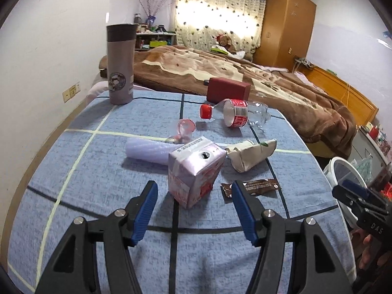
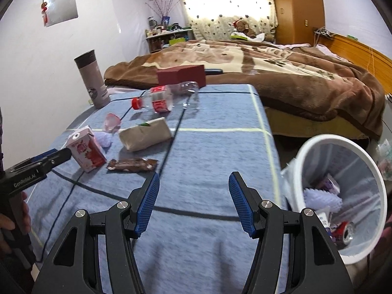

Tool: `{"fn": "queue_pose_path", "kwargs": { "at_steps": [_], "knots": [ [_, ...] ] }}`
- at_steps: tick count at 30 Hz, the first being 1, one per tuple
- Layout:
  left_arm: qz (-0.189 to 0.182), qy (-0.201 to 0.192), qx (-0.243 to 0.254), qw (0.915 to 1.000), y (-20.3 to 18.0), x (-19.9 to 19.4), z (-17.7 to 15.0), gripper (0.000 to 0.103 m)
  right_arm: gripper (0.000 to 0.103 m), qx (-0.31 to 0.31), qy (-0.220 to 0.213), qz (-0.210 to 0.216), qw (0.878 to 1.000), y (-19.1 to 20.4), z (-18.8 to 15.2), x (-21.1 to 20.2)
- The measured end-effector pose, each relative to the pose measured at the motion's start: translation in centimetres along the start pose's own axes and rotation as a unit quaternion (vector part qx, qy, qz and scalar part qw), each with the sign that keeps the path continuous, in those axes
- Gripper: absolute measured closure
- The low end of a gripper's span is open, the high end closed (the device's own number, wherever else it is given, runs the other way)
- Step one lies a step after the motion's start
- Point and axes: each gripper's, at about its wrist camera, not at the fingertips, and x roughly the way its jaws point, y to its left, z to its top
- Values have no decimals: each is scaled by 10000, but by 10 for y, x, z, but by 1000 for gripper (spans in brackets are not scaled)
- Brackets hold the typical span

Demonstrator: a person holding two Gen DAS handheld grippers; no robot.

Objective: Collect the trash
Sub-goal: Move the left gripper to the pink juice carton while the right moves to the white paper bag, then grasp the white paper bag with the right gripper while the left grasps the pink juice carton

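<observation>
Left gripper: fingers apart, nothing clamped; the pink carton stands just ahead of and between the blue pads, and no pad presses on it.
Right gripper: fingers wide apart and empty, over bare blue cloth, with the bin just to its right.
Surface: covered by a blue cloth with dark and pale grid lines; a bed with a brown blanket lies beyond its far edge.
Milk carton: pink, upright but tilted, punched hole in its top facing the left camera.
Snack wrapper: brown, flat on the cloth, just right of the carton.
Tissue pack: cream, crumpled, lying behind the wrapper.
Lilac roll: on its side, behind and left of the carton.
Pink plastic cup: clear, tipped over, behind the roll.
Water bottle: clear, red label and red cap, lying on its side near the far edge.
Red box: at the far edge, behind the bottle.
Thermos: grey, upright at the far left corner.
Bin: white, beside the surface's right edge, tilted toward the right camera; it already contains a red can, a lilac piece and other litter.
</observation>
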Motion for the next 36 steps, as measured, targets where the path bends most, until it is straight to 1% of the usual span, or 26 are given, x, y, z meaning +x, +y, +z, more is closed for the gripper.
{"fn": "queue_pose_path", "kwargs": {
  "at_steps": [1, 5, 8, 10, 14, 16, 18, 20, 22, 26, 30, 33, 36],
  "knots": [
    [-36, 59, 70, 10000, 0, 5, 2, 36, 43, -10, 11, 1, 10000, 3, 1, 2],
    [-15, 74, 278, 9996, 0, 16, 7, 36, 43, 76, 64, 90, 9999, 11, 6, 11],
    [-136, 157, 343, 9992, 1, 24, 10, 36, 43, 114, 150, 144, 9997, 16, 8, 20],
    [-93, 190, 350, 9992, 4, 29, 12, 36, 43, 137, 175, 137, 9997, 19, 10, 25],
    [-246, 229, 302, 9990, 6, 35, 14, 36, 43, 267, 239, 196, 9992, 27, 20, 35],
    [-204, 242, 354, 9989, 5, 37, 13, 36, 43, 302, 231, 232, 9990, 32, 25, 40],
    [-219, 268, 346, 9988, 7, 39, 12, 36, 43, 485, 265, 344, 9979, 34, 31, 47],
    [-292, 266, 306, 9988, 8, 39, 11, 36, 43, 686, 299, 367, 9965, 33, 35, 55],
    [-284, 267, 300, 9988, 10, 39, 10, 36, 43, 880, 332, 383, 9948, 34, 40, 65],
    [-323, 250, 298, 9987, 12, 38, 12, 36, 43, 909, 390, 403, 9943, 45, 47, 79],
    [-416, 290, 246, 9984, 15, 40, 11, 36, 43, 1101, 494, 334, 9921, 52, 54, 94],
    [-390, 315, 248, 9984, 15, 41, 11, 36, 43, 1142, 584, 184, 9916, 55, 56, 102],
    [-422, 336, 203, 9983, 17, 41, 11, 36, 42, 1042, 867, -58, 9908, 56, 57, 112]
  ]
}}
